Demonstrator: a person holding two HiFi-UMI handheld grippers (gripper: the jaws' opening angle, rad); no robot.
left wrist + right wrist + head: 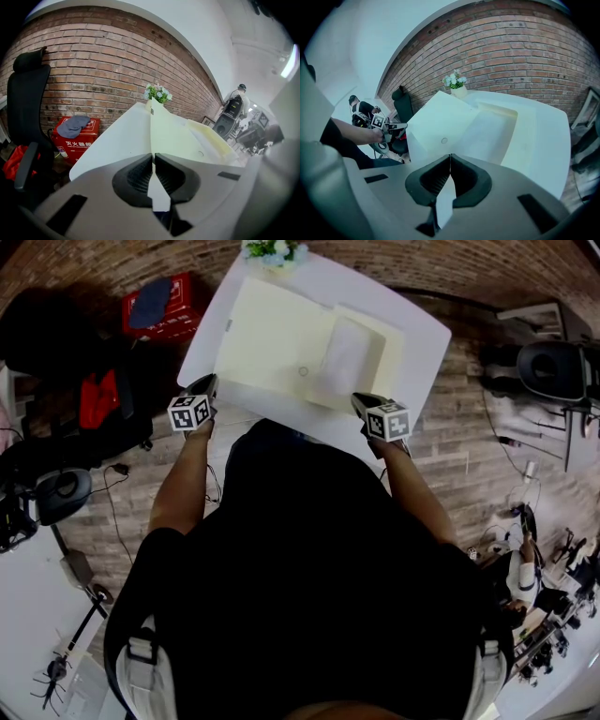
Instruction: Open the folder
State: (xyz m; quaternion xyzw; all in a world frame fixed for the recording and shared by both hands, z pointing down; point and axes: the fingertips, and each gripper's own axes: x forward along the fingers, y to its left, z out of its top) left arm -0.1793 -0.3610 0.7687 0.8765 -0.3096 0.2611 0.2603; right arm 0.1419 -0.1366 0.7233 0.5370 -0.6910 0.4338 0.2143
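A cream folder lies on the white table, with a paler flap on its right half. My left gripper is at the folder's near left corner. In the left gripper view the left gripper is shut on a thin sheet edge of the folder, which I see edge-on. My right gripper is at the near right edge. In the right gripper view the right gripper is shut on the raised folder cover, which carries a small round snap.
A small pot of flowers stands at the table's far edge. A red box with a grey cloth on it sits on the floor at the left, next to a black chair. Equipment and cables crowd the floor at the right.
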